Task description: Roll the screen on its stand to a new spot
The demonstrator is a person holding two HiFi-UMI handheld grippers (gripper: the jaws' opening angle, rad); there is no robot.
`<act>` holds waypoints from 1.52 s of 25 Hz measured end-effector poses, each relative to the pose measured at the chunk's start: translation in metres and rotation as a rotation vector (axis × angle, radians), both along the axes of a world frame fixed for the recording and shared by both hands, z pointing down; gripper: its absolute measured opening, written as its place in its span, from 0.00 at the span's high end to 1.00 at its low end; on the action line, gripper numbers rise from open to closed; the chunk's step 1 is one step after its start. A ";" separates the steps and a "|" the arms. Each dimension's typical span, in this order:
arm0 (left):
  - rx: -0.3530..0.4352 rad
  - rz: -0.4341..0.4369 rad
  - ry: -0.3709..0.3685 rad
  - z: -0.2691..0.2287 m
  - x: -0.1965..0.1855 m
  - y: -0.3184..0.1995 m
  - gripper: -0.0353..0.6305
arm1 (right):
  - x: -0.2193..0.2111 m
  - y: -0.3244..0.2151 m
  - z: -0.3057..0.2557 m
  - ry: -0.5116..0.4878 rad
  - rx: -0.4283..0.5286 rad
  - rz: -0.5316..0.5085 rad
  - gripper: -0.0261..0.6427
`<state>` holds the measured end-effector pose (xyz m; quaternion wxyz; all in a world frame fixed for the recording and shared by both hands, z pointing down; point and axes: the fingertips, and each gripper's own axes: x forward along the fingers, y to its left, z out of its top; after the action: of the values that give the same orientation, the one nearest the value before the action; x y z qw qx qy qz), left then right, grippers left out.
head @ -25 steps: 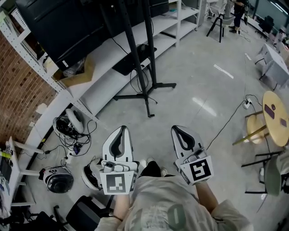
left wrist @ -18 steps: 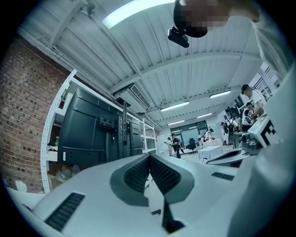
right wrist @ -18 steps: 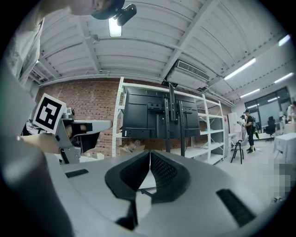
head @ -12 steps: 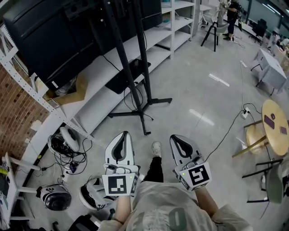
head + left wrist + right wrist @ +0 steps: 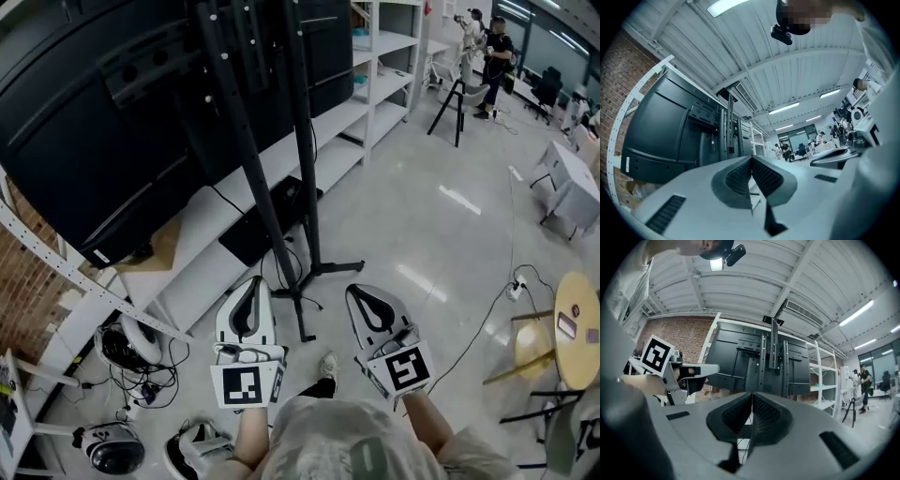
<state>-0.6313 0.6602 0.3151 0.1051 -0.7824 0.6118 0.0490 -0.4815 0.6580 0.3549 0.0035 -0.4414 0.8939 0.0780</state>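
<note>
The big black screen (image 5: 112,122) faces away from me, mounted on a black stand with two upright poles (image 5: 255,178) and low legs (image 5: 319,274) on the grey floor. My left gripper (image 5: 251,285) is shut and empty, its tip just left of the stand's near leg. My right gripper (image 5: 360,294) is also shut and empty, a little right of that leg. Neither touches the stand. In the left gripper view the shut jaws (image 5: 751,161) point at the screen's back (image 5: 661,136). The right gripper view shows shut jaws (image 5: 752,399) below the screen (image 5: 754,364).
White shelving (image 5: 375,56) runs behind the stand against a brick wall (image 5: 33,272). Headsets and tangled cables (image 5: 127,347) lie on the floor at left. A round wooden table (image 5: 577,323) and a floor cable (image 5: 487,309) are at right. People (image 5: 492,47) stand far off.
I have stepped towards the screen: it now fills the upper left, and both grippers have come up close to the stand's base. Both stayed shut.
</note>
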 end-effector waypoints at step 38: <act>0.023 -0.467 -0.037 -0.057 0.007 -0.311 0.88 | -0.004 -0.378 -0.085 -0.064 0.091 -0.432 0.93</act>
<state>-0.6239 0.3493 0.2580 0.1337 -0.6190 0.7737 0.0162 -0.4859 0.2796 0.2702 0.0682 -0.2415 0.9627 0.1016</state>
